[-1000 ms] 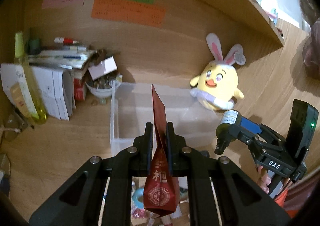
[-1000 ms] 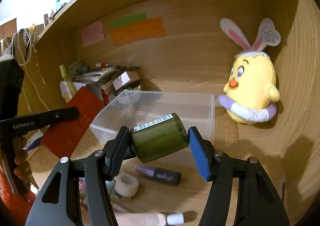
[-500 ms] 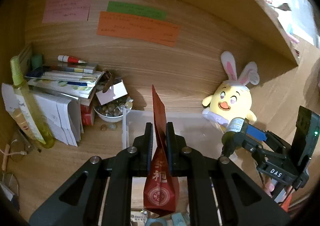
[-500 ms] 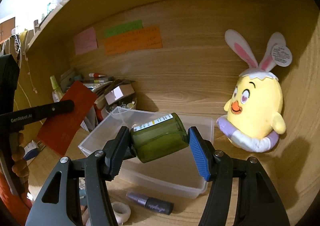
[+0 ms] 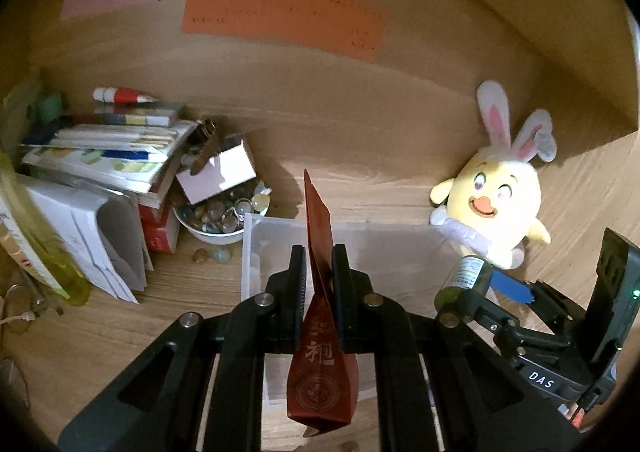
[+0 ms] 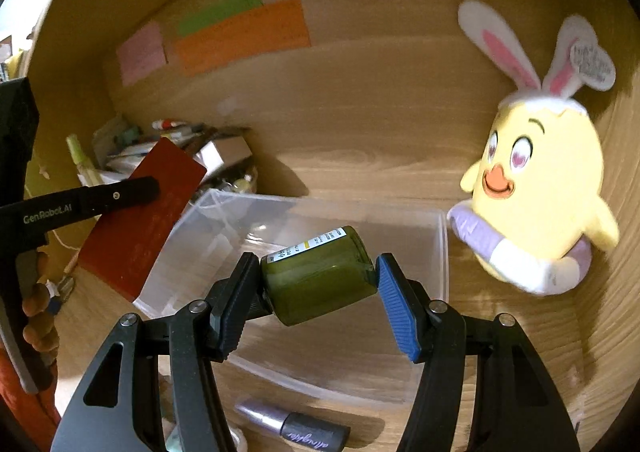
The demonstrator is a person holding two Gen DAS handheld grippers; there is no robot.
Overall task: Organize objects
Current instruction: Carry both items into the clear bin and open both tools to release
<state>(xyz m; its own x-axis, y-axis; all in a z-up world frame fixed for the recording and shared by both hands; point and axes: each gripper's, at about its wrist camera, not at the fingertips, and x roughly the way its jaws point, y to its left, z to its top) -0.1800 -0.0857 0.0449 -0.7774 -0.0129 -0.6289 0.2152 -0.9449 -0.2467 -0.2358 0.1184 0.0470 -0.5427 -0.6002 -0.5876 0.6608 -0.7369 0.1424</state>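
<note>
My left gripper is shut on a red envelope held on edge above the near left part of a clear plastic bin. It also shows in the right wrist view. My right gripper is shut on a dark green bottle with a white label, held tilted over the bin. The bottle and right gripper show in the left wrist view at the bin's right end.
A yellow bunny-eared plush sits right of the bin against the wall. A bowl of marbles, a stack of books and a yellow-green bottle stand left. A purple lipstick lies before the bin.
Both grippers have moved forward toward the bin and back wall, still holding the envelope and the bottle. The bin and plush appear closer.
</note>
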